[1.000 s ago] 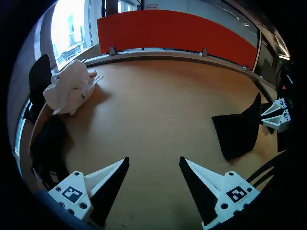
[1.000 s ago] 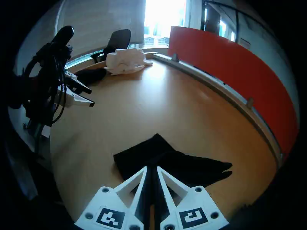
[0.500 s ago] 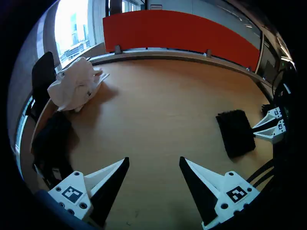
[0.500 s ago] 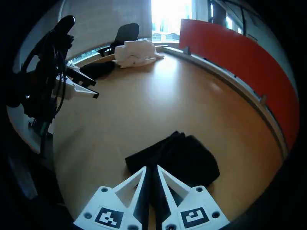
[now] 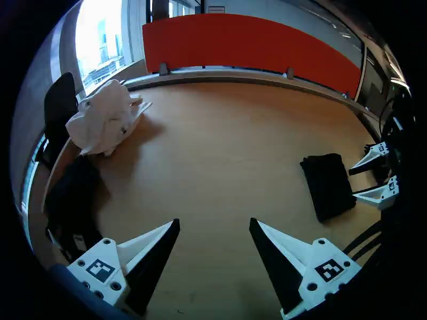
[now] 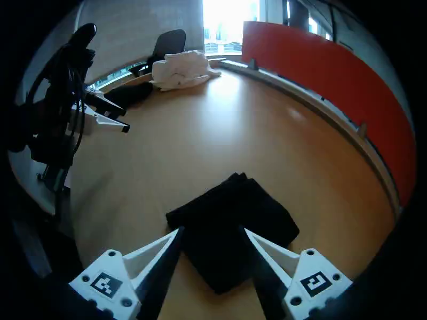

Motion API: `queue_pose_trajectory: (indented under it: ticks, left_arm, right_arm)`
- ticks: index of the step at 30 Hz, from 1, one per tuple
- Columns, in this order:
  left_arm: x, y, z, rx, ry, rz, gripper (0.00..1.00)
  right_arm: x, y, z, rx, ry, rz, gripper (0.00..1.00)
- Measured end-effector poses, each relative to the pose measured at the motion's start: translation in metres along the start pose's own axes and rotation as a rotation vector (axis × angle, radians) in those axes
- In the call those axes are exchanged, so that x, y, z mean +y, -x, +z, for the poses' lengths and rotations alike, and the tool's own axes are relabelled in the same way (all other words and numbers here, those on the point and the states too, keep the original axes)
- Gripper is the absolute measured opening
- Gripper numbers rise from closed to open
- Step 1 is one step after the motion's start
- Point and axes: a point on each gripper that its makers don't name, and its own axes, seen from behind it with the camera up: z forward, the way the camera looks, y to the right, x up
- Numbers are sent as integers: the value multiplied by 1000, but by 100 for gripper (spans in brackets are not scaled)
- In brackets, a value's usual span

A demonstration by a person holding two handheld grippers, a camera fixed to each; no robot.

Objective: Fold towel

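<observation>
the black towel (image 6: 233, 224) lies as a compact folded packet toward the right end of the wooden desk (image 6: 176, 144), just ahead of the right gripper (image 6: 212, 230), whose fingers stand spread wide and pinch nothing. the left gripper (image 5: 213, 220) hovers, equally spread, over bare wood well apart. the fold looks finished; the right gripper should draw straight back, so that neither fingertip snags the top layer.

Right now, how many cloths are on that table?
3: a folded black towel by the right claw, a white heap near the window, a dark heap beside it. Heaps may hide more.
</observation>
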Motion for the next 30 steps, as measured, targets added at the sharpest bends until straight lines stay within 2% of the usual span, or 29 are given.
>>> queue_pose_trajectory:
  ticks: [13,30]
  left_arm:
    - [2,0,0,2,2,0,97]
    - [4,0,0,3,3,1,97]
  right_arm:
    - [5,13,-5,-9,13,36,83]
    - [10,71,-13,-88,47,78,83]
